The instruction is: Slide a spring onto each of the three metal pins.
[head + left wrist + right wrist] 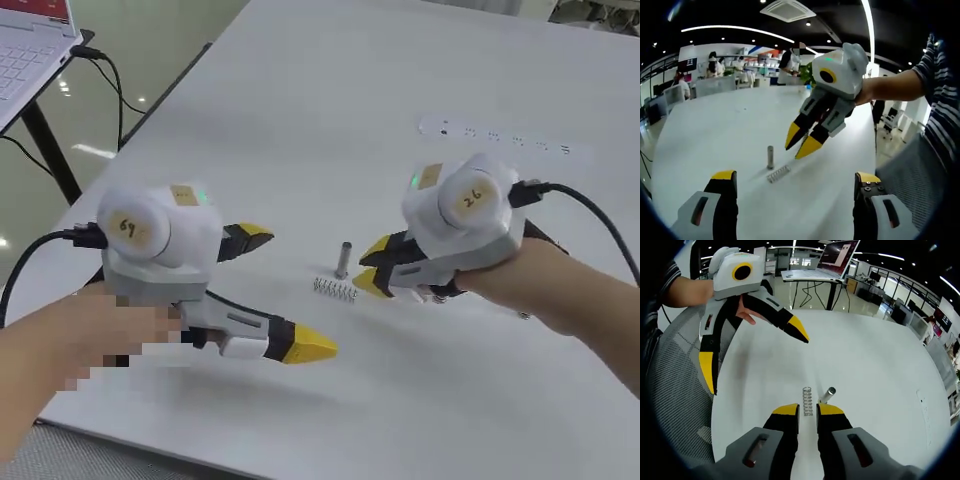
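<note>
Spring (334, 289): flat on white table (330, 90), just beside upright metal pin (343, 259), not yet on it; right gripper (809, 410): jaws narrowly parted, empty, aimed at spring, likely for pickup; left gripper (795, 176): jaws wide, empty, held back, probably keeping clear.

— What sort of place is this?
— An open-plan office. Long light strips (740, 30) and an air vent (788, 8) sit in a dark ceiling, and people (715, 62) stand among rows of desks (715, 85) further back.
— And close by?
— A big white table (330, 100) carrying a power strip (500, 135), a laptop (25, 45) on a stand, a grey mesh chair (675, 390) and a glossy floor (150, 50).
</note>
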{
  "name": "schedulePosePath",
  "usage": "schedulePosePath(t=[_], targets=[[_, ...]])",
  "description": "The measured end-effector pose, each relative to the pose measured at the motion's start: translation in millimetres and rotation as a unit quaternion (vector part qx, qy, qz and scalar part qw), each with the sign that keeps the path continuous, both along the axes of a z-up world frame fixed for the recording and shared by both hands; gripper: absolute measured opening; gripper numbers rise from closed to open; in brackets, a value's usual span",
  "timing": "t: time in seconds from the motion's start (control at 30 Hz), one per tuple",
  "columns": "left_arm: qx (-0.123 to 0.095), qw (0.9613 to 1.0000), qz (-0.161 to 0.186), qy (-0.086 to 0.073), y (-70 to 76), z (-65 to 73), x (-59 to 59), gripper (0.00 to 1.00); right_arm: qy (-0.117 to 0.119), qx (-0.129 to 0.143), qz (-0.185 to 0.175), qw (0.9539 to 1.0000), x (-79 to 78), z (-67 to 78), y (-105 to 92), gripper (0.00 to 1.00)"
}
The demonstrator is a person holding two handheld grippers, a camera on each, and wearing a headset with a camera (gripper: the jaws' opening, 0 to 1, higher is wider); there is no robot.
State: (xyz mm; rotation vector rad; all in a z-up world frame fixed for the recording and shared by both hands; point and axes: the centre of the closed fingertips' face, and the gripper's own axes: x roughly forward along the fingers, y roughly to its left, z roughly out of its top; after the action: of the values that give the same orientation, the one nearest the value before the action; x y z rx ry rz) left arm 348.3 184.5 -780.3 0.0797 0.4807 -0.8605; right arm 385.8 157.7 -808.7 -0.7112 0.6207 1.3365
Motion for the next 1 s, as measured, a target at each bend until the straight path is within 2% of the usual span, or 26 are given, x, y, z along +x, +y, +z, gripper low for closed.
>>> schedulePosePath(t=[0.33, 0.77, 0.87, 1.0], targets=[[0.008, 0.9999, 0.000, 0.006, 2.8, -4.3, -4.1, 0.94, 0.016, -0.027, 0.001, 0.9995, 1.7, -29.4, 9.2, 0.10], [0.009, 0.9999, -0.003, 0.014, 3.4, -7.4, -5.5, 0.94, 0.027, -0.059, -0.007, 0.9979, 4.7, -57.1, 4.5, 0.08], [0.011, 0.9998, -0.009, 0.016, 2.5, -7.9, -6.0, 0.94, 0.036, -0.045, -0.018, 0.9982, 6.1, -57.7, 9.0, 0.08], [0.015, 0.9995, -0.017, 0.020, 1.2, -9.0, -5.6, 0.93, 0.026, -0.040, -0.009, 0.9988, 5.2, -51.7, 4.3, 0.08]])
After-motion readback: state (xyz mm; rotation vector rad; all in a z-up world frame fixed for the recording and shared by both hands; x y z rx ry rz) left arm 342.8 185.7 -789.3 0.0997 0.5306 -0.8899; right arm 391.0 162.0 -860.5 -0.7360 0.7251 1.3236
